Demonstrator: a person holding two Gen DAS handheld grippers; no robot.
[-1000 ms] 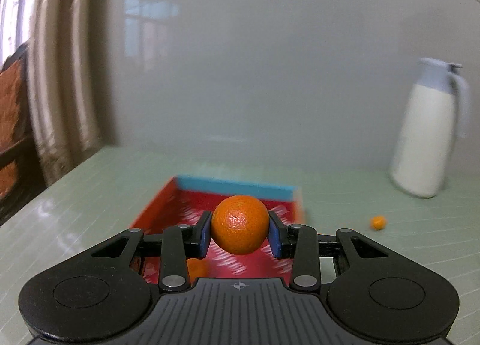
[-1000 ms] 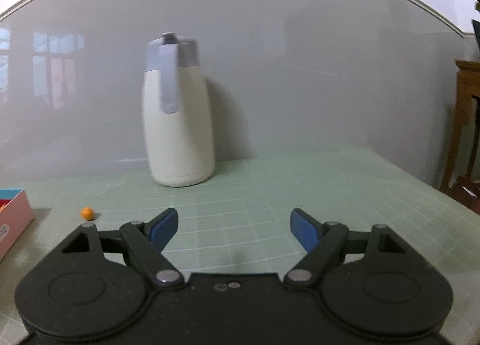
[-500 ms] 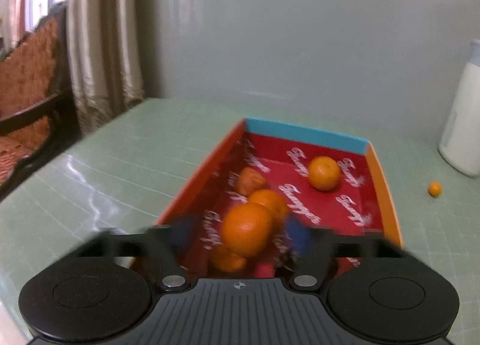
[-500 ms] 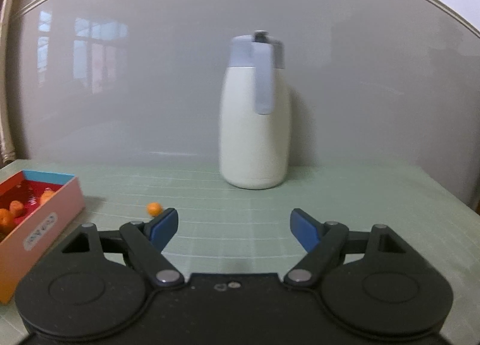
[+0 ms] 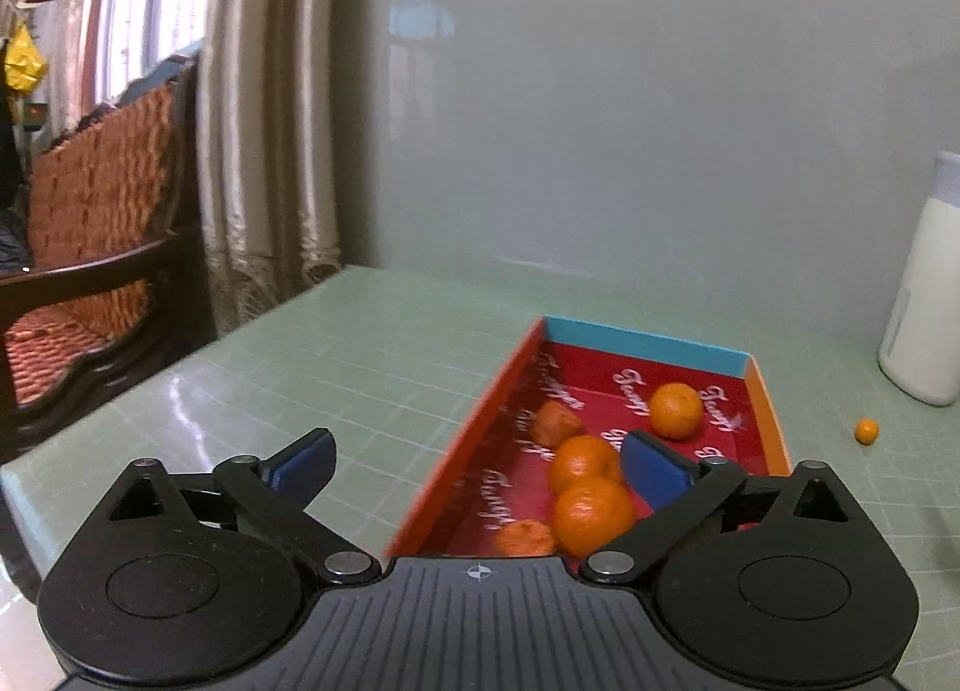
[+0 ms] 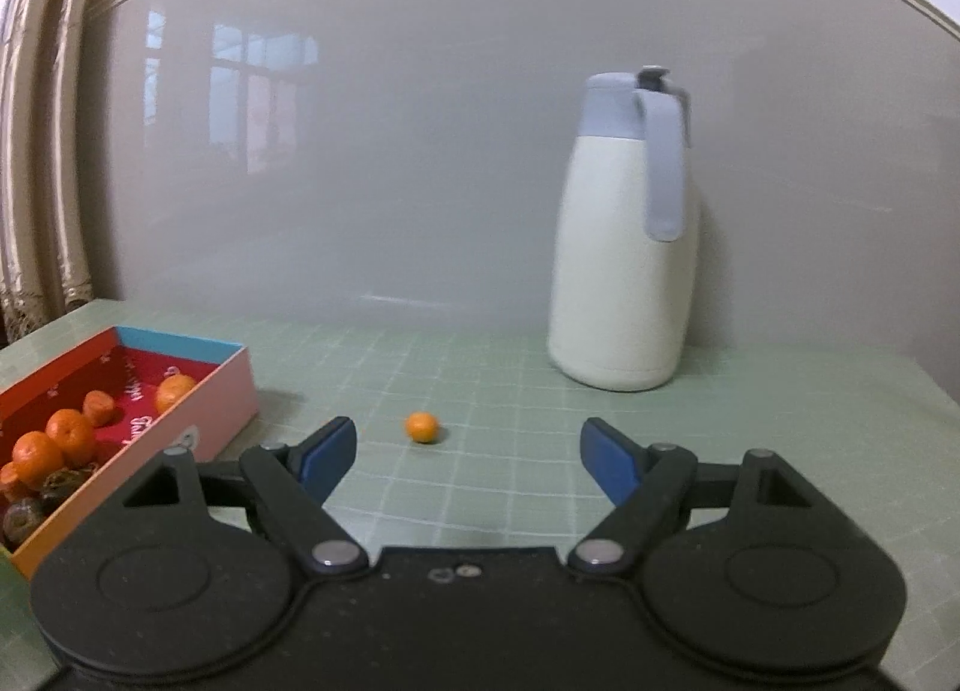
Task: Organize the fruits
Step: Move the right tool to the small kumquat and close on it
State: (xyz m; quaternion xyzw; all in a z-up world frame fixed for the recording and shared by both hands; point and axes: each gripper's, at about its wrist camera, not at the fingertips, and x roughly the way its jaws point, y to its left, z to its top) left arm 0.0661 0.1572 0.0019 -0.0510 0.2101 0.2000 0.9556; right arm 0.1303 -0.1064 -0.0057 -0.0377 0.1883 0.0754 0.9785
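A red box with a blue far wall [image 5: 645,338] holds several oranges; the nearest orange [image 5: 591,514] lies loose on its floor. My left gripper [image 5: 477,466] hangs over the box's near left wall, its jaws opening wide, nothing between the pads. In the right wrist view the same box [image 6: 207,394] sits at the left with its oranges and a few dark fruits. A small orange [image 6: 422,427] lies alone on the green table, just ahead of my right gripper [image 6: 465,454], which is open and holds nothing.
A white jug with a grey-blue lid and handle [image 6: 627,247] stands by the back wall. The small orange [image 5: 866,430] shows right of the box. A wooden chair with woven cushions [image 5: 90,247] and curtains [image 5: 264,120] stand past the table's left edge.
My left gripper let go of the orange, which now lies in the box, and its jaws have spread wide. The right gripper has swung left, bringing the box and small orange into view.
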